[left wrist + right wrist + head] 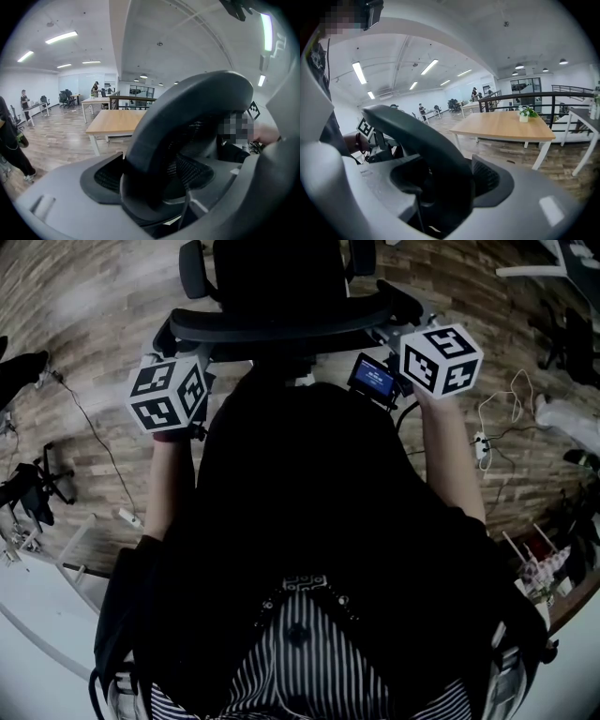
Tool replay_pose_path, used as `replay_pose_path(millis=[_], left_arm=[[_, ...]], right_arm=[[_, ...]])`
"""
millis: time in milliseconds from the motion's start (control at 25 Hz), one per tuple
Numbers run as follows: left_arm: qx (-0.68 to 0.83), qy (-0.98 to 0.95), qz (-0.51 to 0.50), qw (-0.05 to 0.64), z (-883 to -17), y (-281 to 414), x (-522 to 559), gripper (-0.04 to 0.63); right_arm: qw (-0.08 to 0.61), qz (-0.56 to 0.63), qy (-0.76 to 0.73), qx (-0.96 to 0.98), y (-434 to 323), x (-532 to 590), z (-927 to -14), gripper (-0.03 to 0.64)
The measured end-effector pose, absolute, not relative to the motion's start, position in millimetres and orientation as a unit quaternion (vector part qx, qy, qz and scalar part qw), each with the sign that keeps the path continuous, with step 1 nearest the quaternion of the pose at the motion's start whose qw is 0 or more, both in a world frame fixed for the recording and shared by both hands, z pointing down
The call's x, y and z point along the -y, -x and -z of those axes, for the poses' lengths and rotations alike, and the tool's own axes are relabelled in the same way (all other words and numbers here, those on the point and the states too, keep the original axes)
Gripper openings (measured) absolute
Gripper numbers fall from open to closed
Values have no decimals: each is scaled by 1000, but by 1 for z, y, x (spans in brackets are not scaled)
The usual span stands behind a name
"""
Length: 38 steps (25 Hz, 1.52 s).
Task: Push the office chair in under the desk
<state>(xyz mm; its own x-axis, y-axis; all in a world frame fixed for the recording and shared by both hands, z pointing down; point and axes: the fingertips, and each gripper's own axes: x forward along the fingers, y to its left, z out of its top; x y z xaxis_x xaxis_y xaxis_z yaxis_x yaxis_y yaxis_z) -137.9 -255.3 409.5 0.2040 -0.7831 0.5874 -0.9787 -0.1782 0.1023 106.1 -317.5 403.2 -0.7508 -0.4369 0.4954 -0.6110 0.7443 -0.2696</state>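
**Office chair (281, 326), dark, taken by its top rail; it stands at 12 o'clock of the person on open floor, with no desk over it.**

Left gripper (154, 183) and right gripper (436, 187) each pinch the curved rail, one toward either end. The chair is probably weighty and free to swivel, so an even push from both ends of the stiff rail suits it. The rail's smooth plastic may slip. Wood-plank floor (94, 296), with a white power strip (481, 444) and its cable at 3 o'clock. Large bright office. A wooden desk (506, 125) on white legs stands well beyond, bearing a potted plant (525, 114); whether it is the intended desk cannot be told.
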Motion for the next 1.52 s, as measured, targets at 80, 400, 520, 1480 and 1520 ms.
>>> replay_pose_path(millis=[80,400,520,1480,1520], left_arm=[[599,-738,-204,235,-409,140,259,359],[600,-741,-199,225,-409,156,289,359],[601,-744,-196,217,-411,164,304,359],[568,-769,-214,200,-445,301,515,342],[567,-770,-215,197,-445,308,525,342]], right_arm=[[202,-212,-291,911,-104,320,-403,285],[211,-216,-286,910,-87,349,-403,282],[212,-216,-285,909,-79,363,-405,282],[247,-208,-301,897,56,559,-440,272],[246,-210,-304,896,62,568,-440,272]])
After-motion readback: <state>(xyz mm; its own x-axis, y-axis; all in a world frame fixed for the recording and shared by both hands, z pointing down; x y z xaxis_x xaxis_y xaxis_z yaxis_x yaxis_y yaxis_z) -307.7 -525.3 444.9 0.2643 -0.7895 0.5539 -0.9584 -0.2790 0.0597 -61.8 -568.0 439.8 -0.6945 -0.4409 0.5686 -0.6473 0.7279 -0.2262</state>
